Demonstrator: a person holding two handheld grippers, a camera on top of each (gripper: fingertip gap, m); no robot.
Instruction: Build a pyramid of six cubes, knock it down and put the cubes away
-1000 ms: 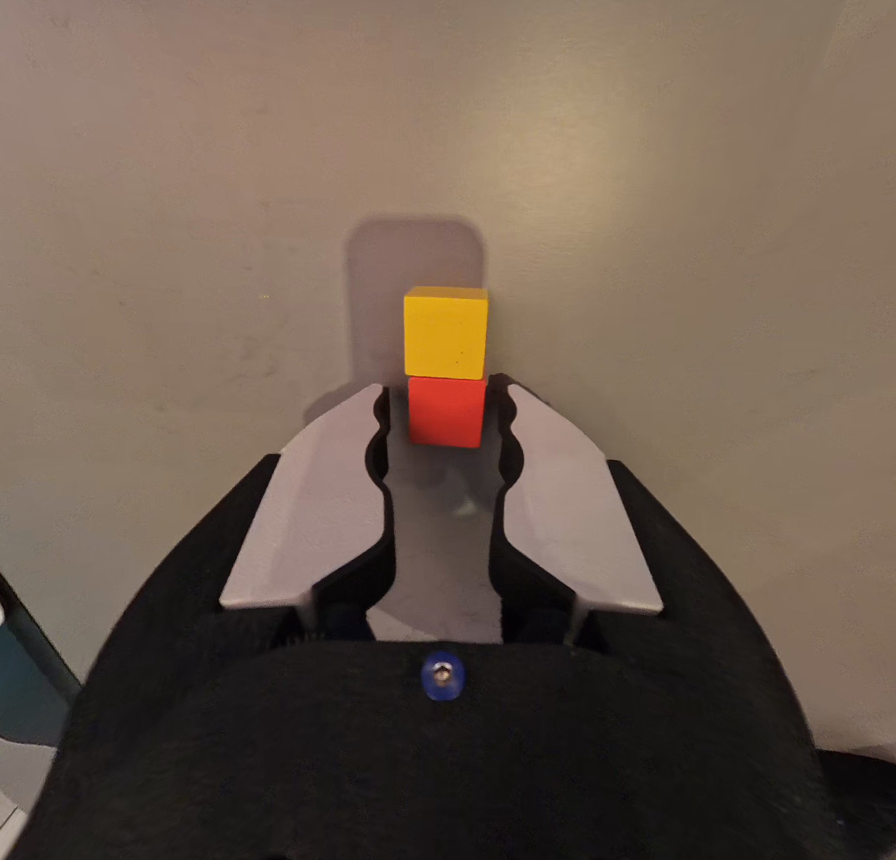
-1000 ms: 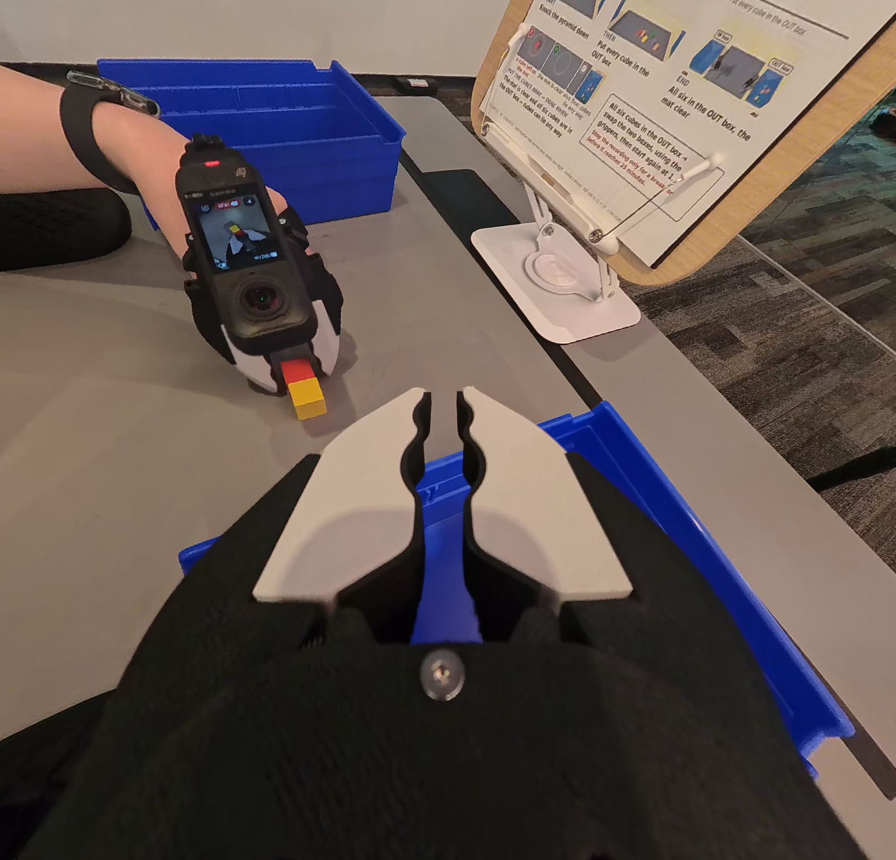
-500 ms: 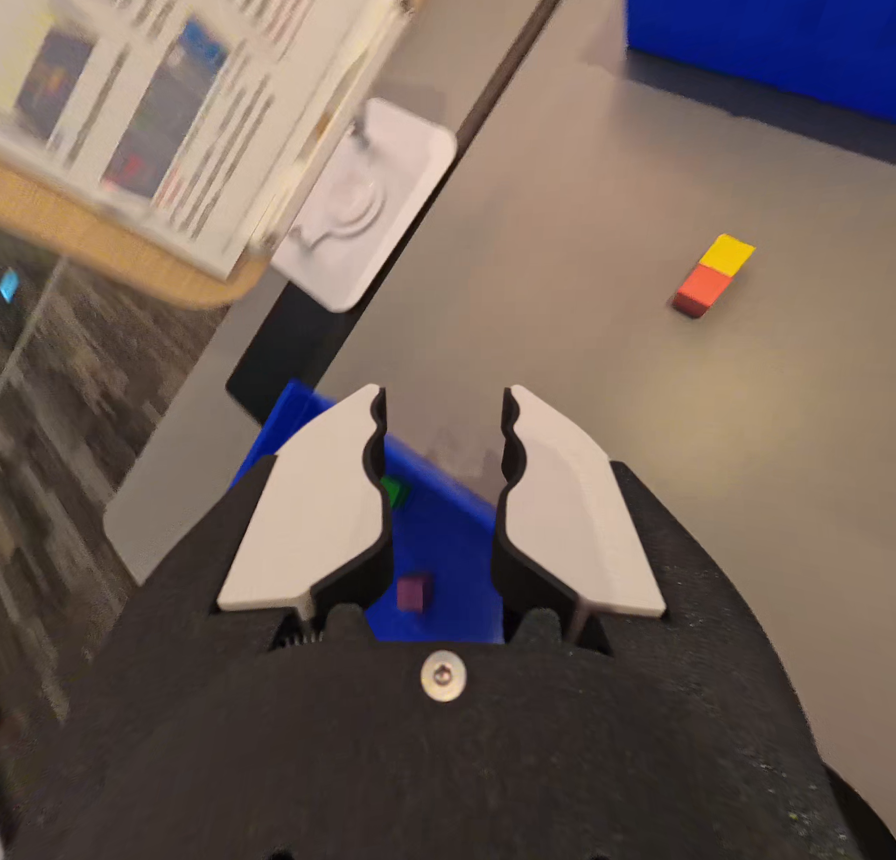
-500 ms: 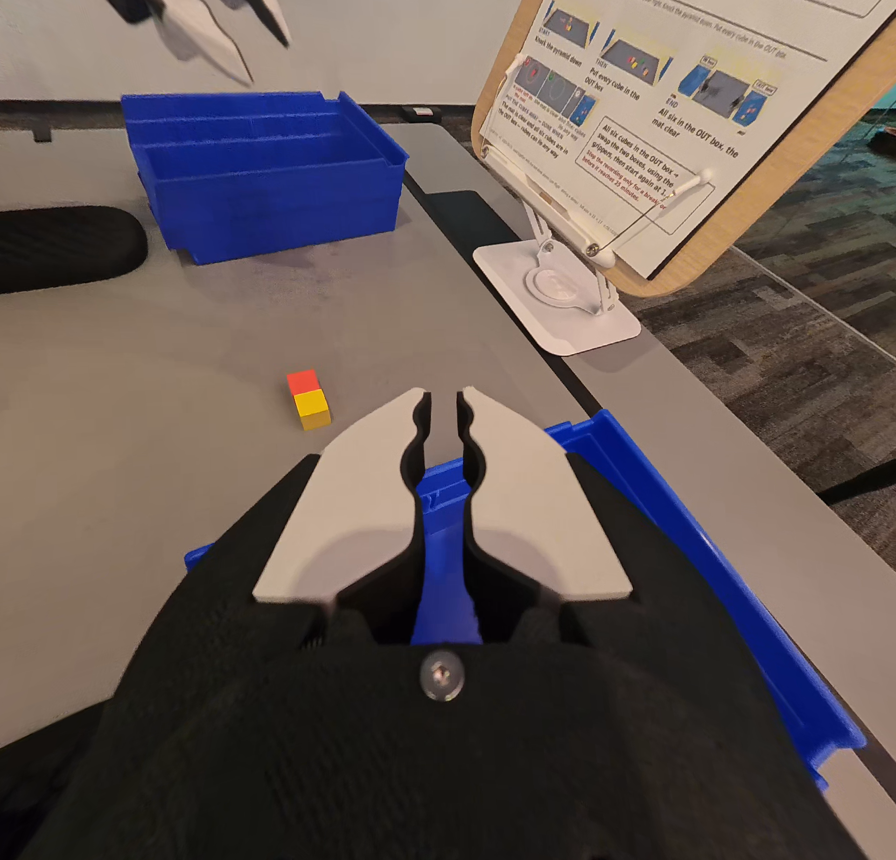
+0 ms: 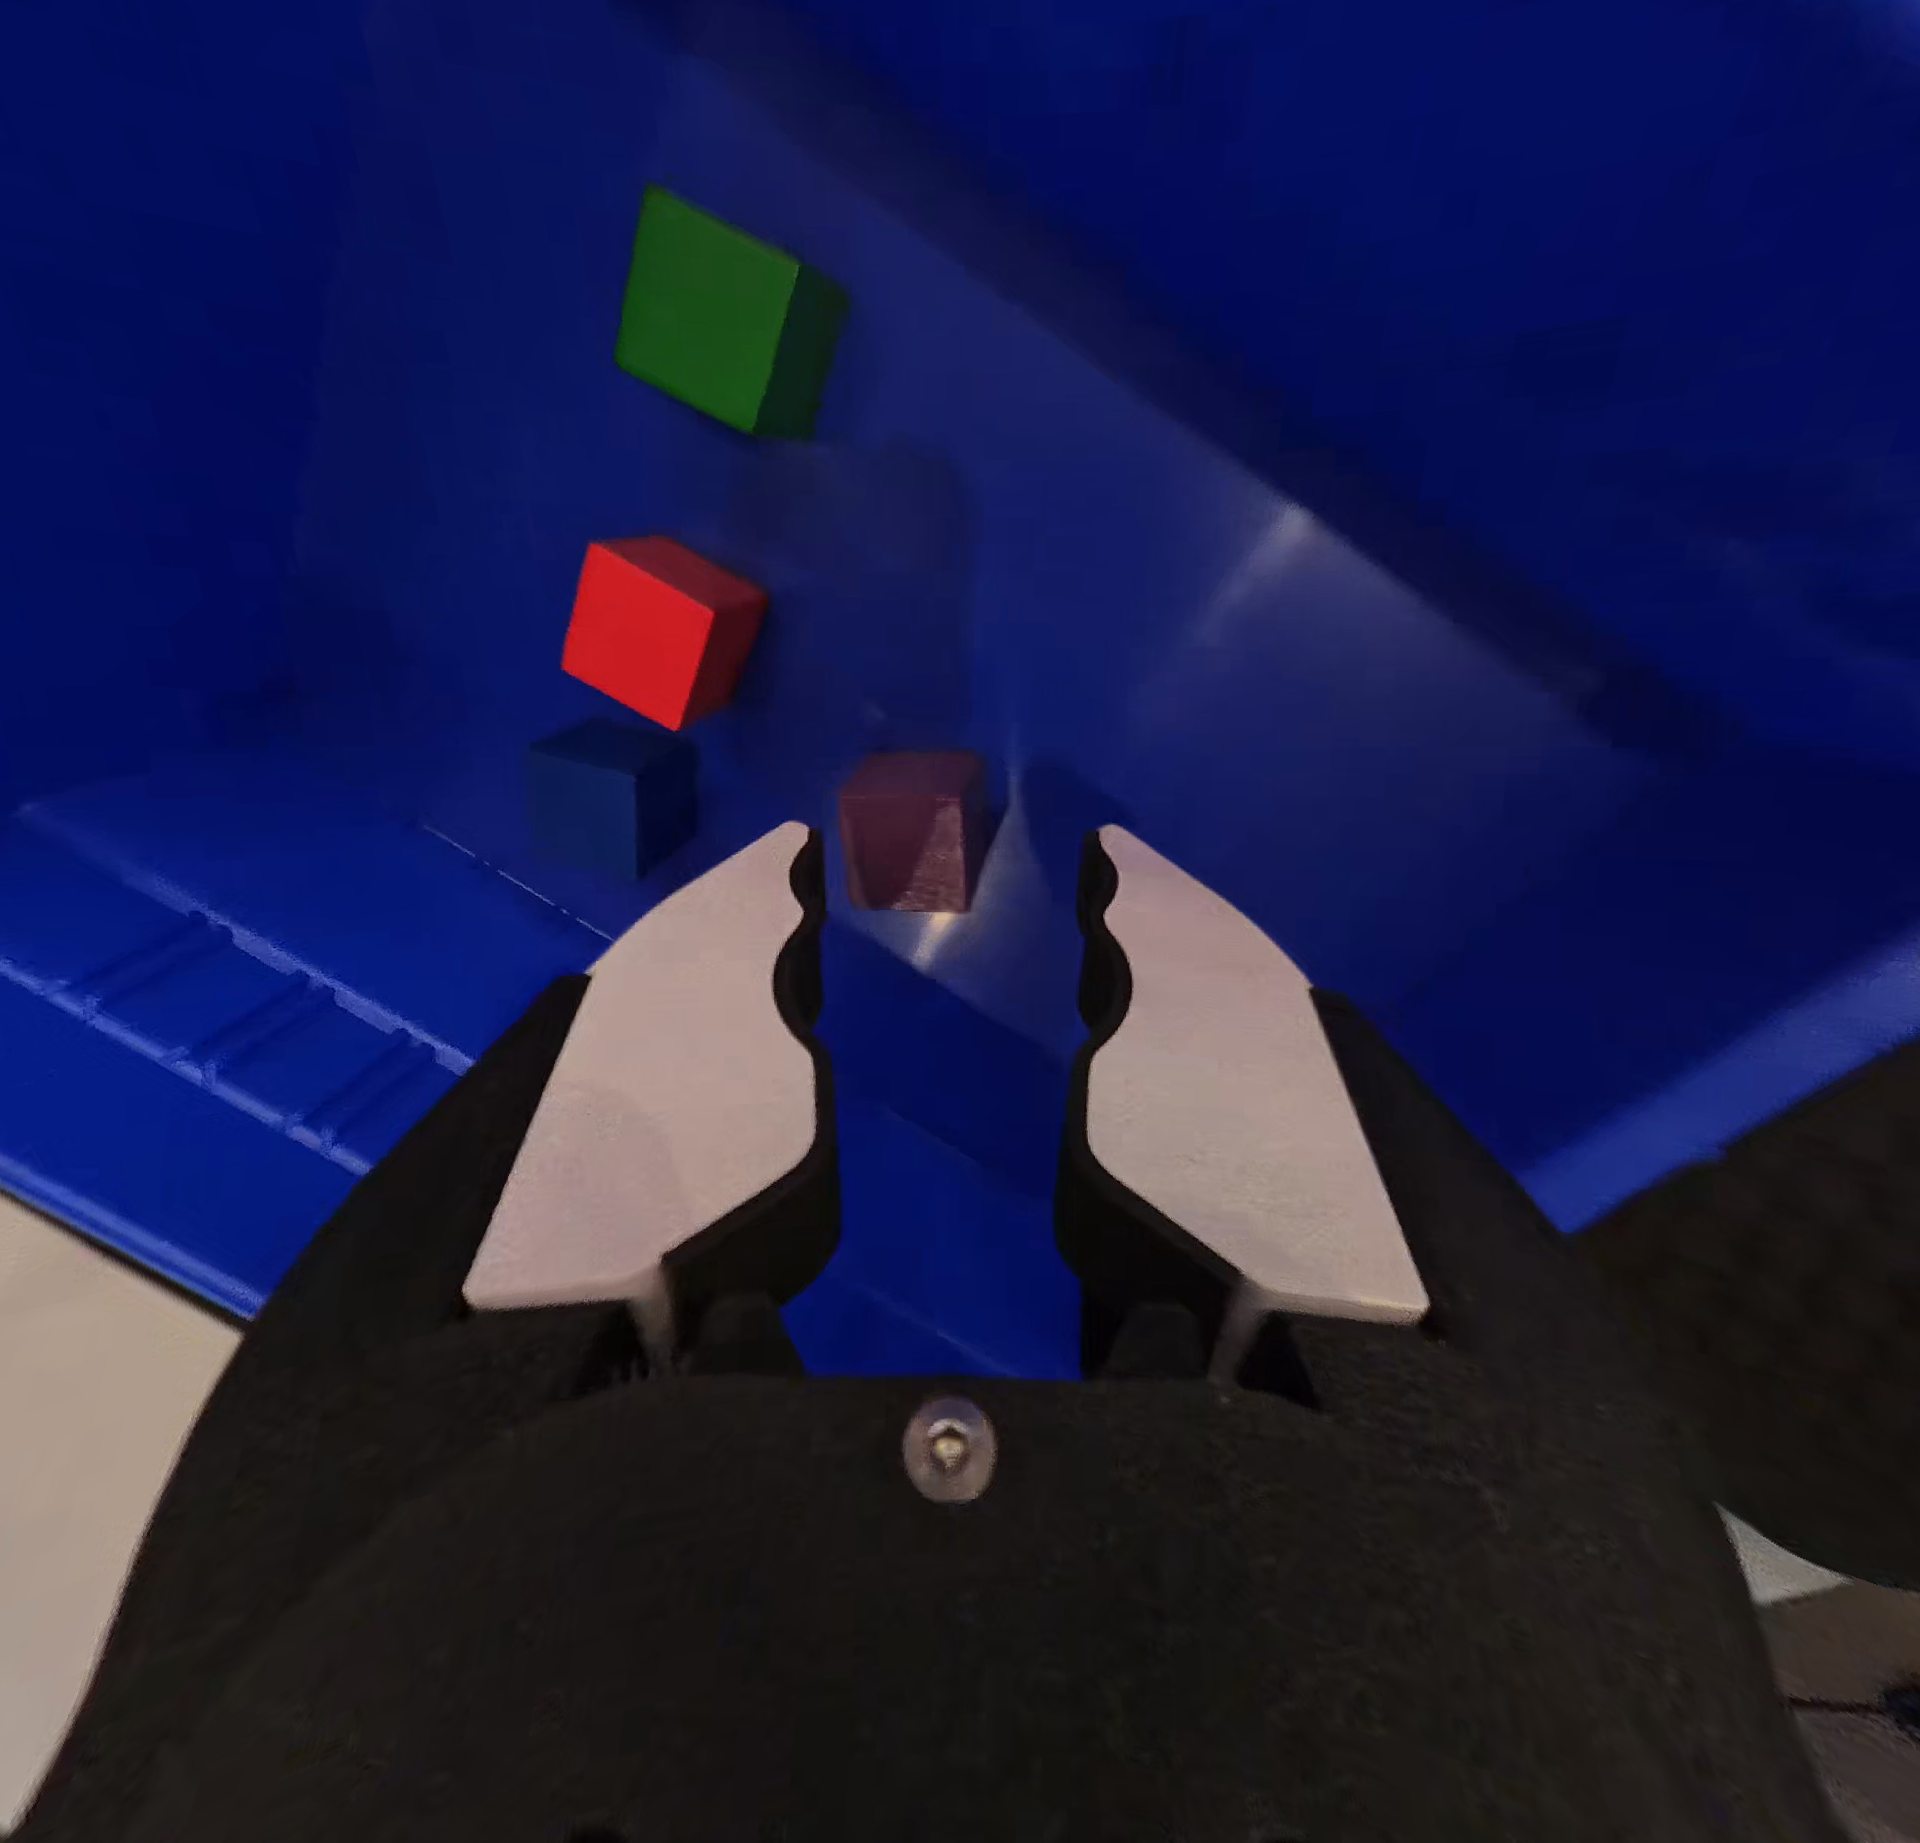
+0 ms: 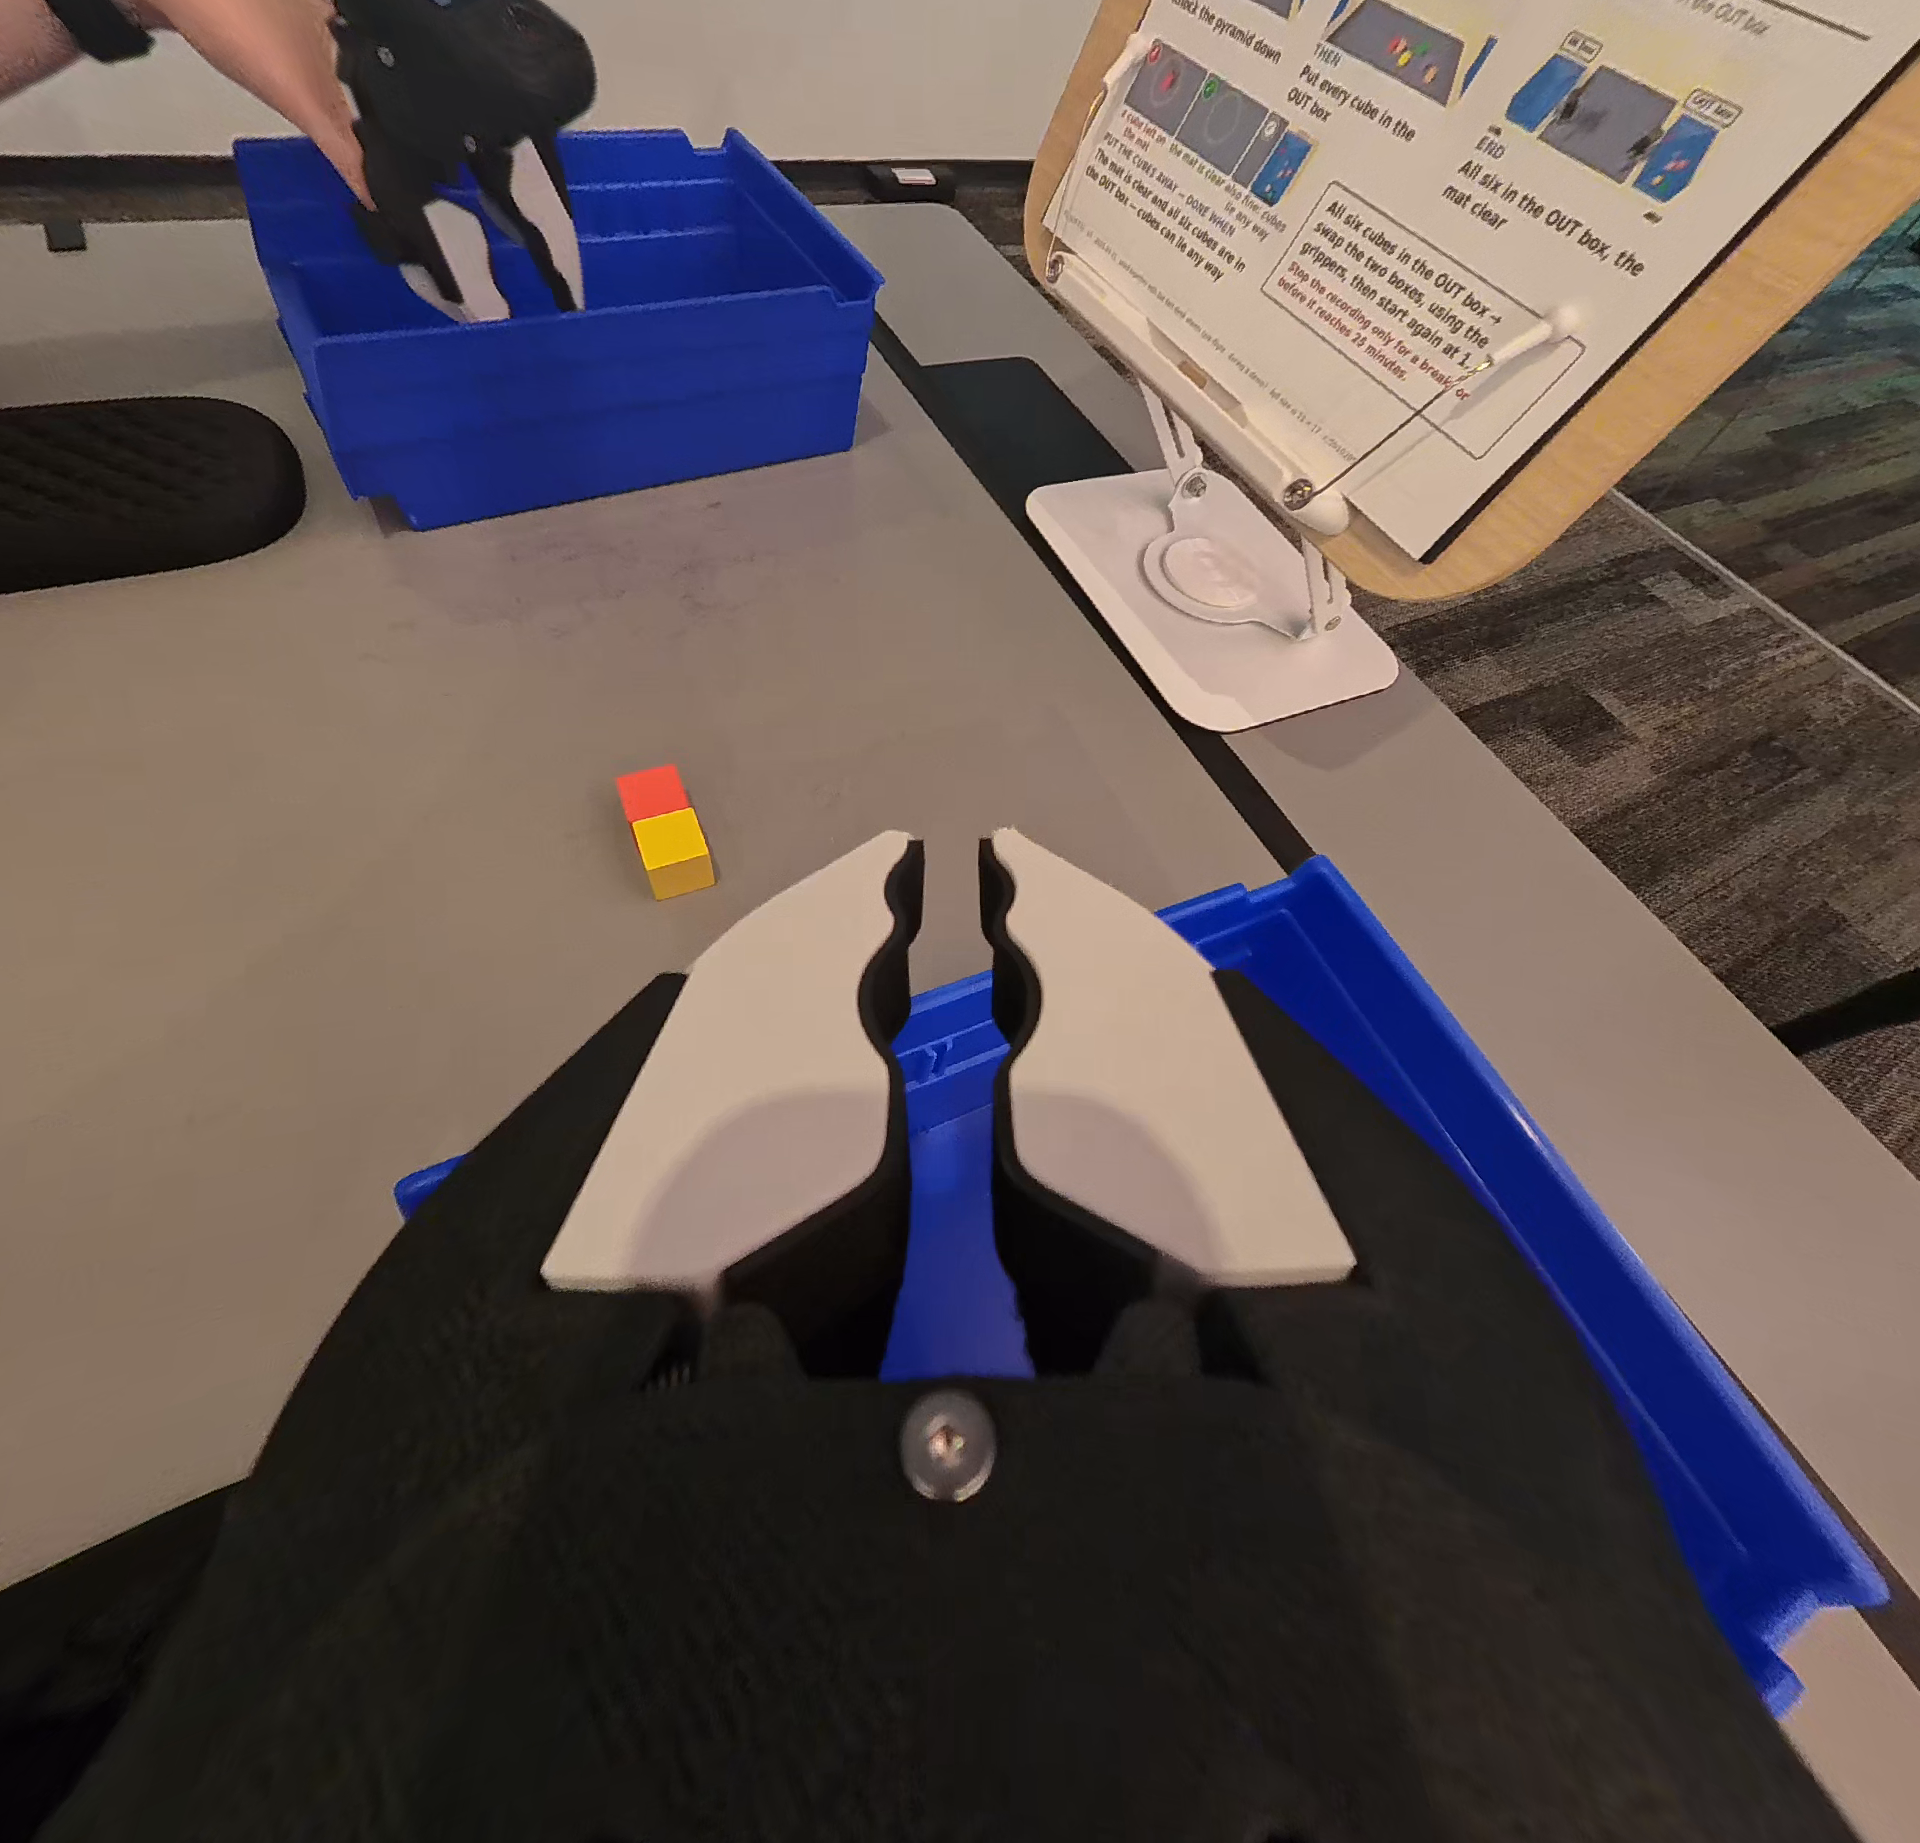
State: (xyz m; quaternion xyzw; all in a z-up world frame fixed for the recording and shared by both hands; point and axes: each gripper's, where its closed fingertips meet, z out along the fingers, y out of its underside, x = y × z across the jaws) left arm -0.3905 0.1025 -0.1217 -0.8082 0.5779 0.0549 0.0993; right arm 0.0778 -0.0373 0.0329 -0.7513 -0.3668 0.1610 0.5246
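My left tool (image 5: pixel 945 858) now down inside far blue bin (image 6: pixel 582 411), a second ago at orange cube (image 6: pixel 649 791) and yellow cube (image 6: pixel 673 848) on surface (image 6: pixel 312 754). Base row of pyramid started, two cubes touching; fetching third, I judge. Left tool spread wide, empty, purple cube (image 5: pixel 914 832) just ahead between tips. Navy cube (image 5: pixel 608 796), red cube (image 5: pixel 660 630), green cube (image 5: pixel 722 313) further left, apart. Bin wall close behind purple. Right tool (image 6: pixel 951 853) nearly closed, empty, over near blue bin (image 6: pixel 1455 1118). Document stand (image 6: pixel 1216 598) well clear.
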